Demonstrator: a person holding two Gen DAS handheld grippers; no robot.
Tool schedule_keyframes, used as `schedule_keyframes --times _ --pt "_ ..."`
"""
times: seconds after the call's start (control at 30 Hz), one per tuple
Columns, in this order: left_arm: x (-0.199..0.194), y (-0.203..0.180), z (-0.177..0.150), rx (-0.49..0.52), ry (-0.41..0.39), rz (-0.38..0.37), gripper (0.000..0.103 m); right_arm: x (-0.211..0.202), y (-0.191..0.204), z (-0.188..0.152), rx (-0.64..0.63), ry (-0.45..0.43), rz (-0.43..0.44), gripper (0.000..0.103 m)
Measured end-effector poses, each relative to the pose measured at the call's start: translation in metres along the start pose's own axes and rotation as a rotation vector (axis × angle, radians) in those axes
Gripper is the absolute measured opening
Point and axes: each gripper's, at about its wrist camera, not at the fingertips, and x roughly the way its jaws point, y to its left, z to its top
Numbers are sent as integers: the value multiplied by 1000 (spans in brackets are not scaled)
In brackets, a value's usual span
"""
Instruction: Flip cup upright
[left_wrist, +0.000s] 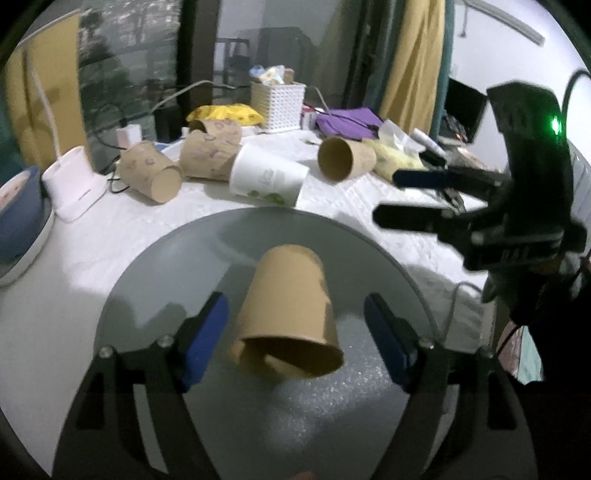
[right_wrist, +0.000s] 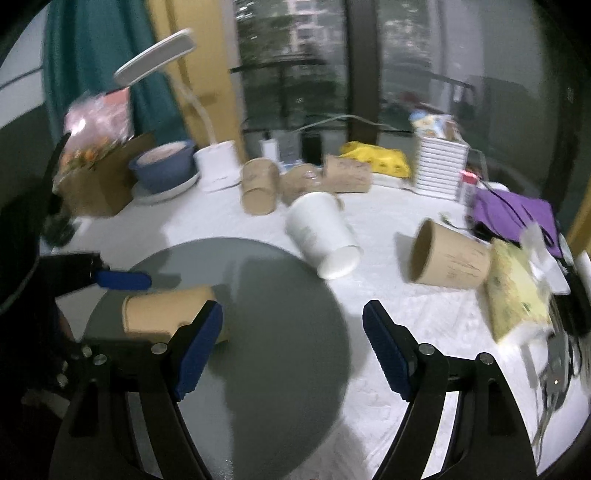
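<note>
A plain brown paper cup lies on its side on the round grey mat, mouth towards the left wrist camera. My left gripper is open, its blue pads on either side of the cup and apart from it. In the right wrist view the same cup lies at the mat's left, partly behind my left finger. My right gripper is open and empty over the mat. It also shows in the left wrist view at the right, above the table.
Several other cups lie tipped on the white tablecloth behind the mat: a white one, brown ones. A white basket, purple cloth, lamp base, blue bowl and yellow pack stand around.
</note>
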Motion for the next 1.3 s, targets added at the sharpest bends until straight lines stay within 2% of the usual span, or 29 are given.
schedule_keyframes --times 0.2,0.43,0.73,1.0,1.3 --pt "-18 9 -10 -68 -33 43 78 14 31 5 -183 51 99 81" --pt "-43 27 -27 -165 -78 121 78 32 69 6 -451 91 156 81" --pt "-60 63 -58 -306 -95 206 78 56 103 5 -750 183 200 81" --pt "-71 87 -71 -365 -125 225 78 85 128 20 -889 224 232 81" --pt "-78 109 -90 -434 -148 218 78 120 155 21 -1009 324 222 81"
